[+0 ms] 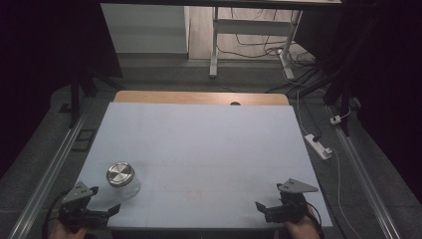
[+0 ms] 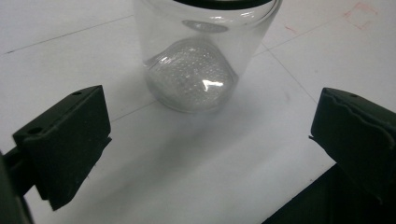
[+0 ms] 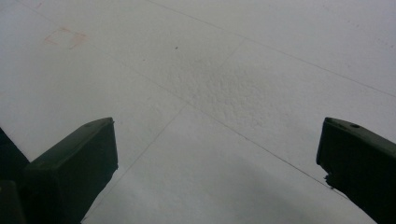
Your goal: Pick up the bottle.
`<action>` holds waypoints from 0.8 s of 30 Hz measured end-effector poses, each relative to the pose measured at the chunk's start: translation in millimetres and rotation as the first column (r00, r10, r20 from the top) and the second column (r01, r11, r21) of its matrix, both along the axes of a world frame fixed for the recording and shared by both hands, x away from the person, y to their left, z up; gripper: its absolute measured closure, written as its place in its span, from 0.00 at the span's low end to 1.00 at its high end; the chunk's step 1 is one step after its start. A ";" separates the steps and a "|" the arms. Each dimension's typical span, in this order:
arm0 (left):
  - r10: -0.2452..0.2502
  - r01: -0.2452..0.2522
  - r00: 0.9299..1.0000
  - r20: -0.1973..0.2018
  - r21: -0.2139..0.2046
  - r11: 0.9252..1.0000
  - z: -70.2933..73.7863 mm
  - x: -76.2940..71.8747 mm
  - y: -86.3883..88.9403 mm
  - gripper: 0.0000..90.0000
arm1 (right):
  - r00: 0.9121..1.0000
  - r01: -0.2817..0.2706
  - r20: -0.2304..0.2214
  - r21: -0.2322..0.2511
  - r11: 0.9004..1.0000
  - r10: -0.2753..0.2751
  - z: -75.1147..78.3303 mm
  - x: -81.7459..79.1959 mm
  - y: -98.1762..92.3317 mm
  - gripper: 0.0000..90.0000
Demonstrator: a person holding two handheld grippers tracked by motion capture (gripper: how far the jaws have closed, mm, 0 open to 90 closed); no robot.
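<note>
Your left gripper (image 1: pixel 99 208) sits at the near left corner of the white table (image 1: pixel 209 149), jaws spread wide and empty — the clear glass jar (image 1: pixel 122 180) with its metal lid (image 1: pixel 120 174) stands upright just ahead of them, untouched. Your right gripper (image 1: pixel 266 208) rests at the near right corner, jaws likewise spread over bare board — well apart from the jar.

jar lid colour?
Silver, brushed metal lid on the clear glass jar; shows best in the high view.
</note>
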State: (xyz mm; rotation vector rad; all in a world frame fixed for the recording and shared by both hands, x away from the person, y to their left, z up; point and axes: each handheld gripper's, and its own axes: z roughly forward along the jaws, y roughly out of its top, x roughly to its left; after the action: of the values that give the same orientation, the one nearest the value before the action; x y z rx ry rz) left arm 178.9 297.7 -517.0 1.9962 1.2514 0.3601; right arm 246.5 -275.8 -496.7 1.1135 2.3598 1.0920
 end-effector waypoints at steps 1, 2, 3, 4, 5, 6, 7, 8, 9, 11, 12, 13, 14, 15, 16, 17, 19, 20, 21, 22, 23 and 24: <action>0.000 0.000 1.000 0.000 0.000 1.000 0.0 0.0 0.0 0.00 | 1.000 -0.001 0.000 0.000 1.000 0.001 0.0 0.0 0.0 0.00; -0.009 0.009 1.000 -0.002 -0.003 1.000 0.1 1.1 -0.2 0.00 | 1.000 -0.002 -0.001 0.000 1.000 0.002 0.0 0.0 0.1 0.00; -0.029 0.029 1.000 0.002 -0.008 1.000 -0.1 3.5 -0.6 0.00 | 1.000 -0.002 -0.001 0.000 1.000 0.002 -0.1 0.0 0.3 0.00; -0.029 0.029 1.000 0.002 -0.008 1.000 -0.1 3.5 -0.6 0.00 | 1.000 -0.005 -0.001 -0.001 1.000 0.005 -0.1 0.1 0.3 0.00; -0.037 0.037 0.999 0.003 -0.013 0.999 -0.3 4.4 -1.2 0.00 | 1.000 -0.005 -0.002 -0.002 1.000 0.005 -0.2 0.1 0.4 0.00; -0.052 0.052 0.999 0.008 -0.014 0.999 -0.6 5.4 -1.6 0.00 | 1.000 -0.006 -0.003 -0.002 1.000 0.006 -0.2 0.2 0.4 0.00; -0.066 0.066 0.998 0.013 -0.013 0.998 -0.8 6.3 -2.5 0.00 | 1.000 -0.006 -0.004 -0.002 1.000 0.006 -0.2 0.4 0.4 0.00; -0.082 0.083 0.996 0.017 -0.018 0.996 -0.8 8.0 -3.7 0.00 | 1.000 -0.005 -0.006 -0.002 1.000 0.005 -0.3 0.5 0.6 0.00; -0.090 0.091 0.996 0.021 -0.019 0.996 -0.5 9.2 -4.2 0.00 | 1.000 -0.005 -0.008 -0.001 1.000 0.005 -0.3 0.6 0.6 0.00; -0.089 0.090 0.995 0.032 -0.019 0.996 0.2 11.1 -5.5 0.00 | 1.000 -0.006 -0.010 -0.001 1.000 0.006 -0.5 0.9 0.7 0.00; -0.089 0.090 0.995 0.032 -0.019 0.996 0.2 11.1 -5.5 0.00 | 1.000 -0.007 -0.010 -0.003 1.000 0.007 -0.6 1.0 0.7 0.00; -0.084 0.085 0.996 0.037 -0.018 0.996 0.6 12.0 -5.8 0.00 | 1.000 -0.007 -0.010 -0.003 1.000 0.007 -0.6 1.1 0.7 0.00; -0.078 0.079 0.996 0.042 -0.016 0.997 1.0 12.9 -5.8 0.00 | 1.000 -0.007 -0.010 -0.003 1.000 0.007 -0.6 1.1 0.7 0.00; -0.070 0.070 0.997 0.046 -0.014 0.997 1.3 13.8 -5.9 0.00 | 1.000 -0.008 -0.013 -0.005 1.000 0.008 -0.6 1.2 0.8 0.00; -0.054 0.054 0.997 0.052 -0.016 0.998 1.7 15.8 -5.4 0.00 | 1.000 -0.008 -0.014 -0.005 1.000 0.008 -0.8 1.3 0.9 0.00; -0.046 0.047 0.997 0.055 -0.019 0.999 1.8 17.0 -5.1 0.00 | 1.000 -0.008 -0.015 -0.005 1.000 0.008 -0.8 1.4 1.0 0.00; -0.041 0.042 0.997 0.060 -0.021 0.999 1.7 18.2 -5.0 0.00 | 1.000 -0.009 -0.017 -0.005 1.000 0.009 -0.9 1.6 1.2 0.00; -0.036 0.038 0.997 0.065 -0.020 0.999 1.7 19.3 -5.2 0.00 | 1.000 -0.010 -0.016 -0.007 1.000 0.010 -0.9 1.6 1.3 0.00; -0.037 0.038 0.997 0.067 -0.019 0.999 1.8 21.0 -5.4 0.00 | 1.000 -0.009 -0.018 -0.008 1.000 0.009 -0.9 1.6 1.6 0.00; -0.037 0.039 0.997 0.069 -0.020 0.999 1.9 22.1 -5.7 0.00 | 1.000 -0.009 -0.018 -0.008 1.000 0.009 -0.9 1.6 1.6 0.00; -0.036 0.037 0.997 0.068 -0.017 0.999 2.2 23.9 -6.5 0.00 | 1.000 -0.011 -0.018 -0.011 1.000 0.011 -0.9 1.7 1.5 0.00; -0.037 0.038 0.997 0.060 -0.012 0.999 2.9 26.7 -7.7 0.00 | 1.000 -0.013 -0.018 -0.013 1.000 0.012 -1.1 1.8 1.7 0.00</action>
State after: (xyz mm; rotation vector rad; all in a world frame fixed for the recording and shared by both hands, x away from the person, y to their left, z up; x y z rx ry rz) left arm 205.6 290.0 -514.2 1.9802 1.1746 0.3895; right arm 248.3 -274.1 -497.8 1.1104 2.3875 1.0740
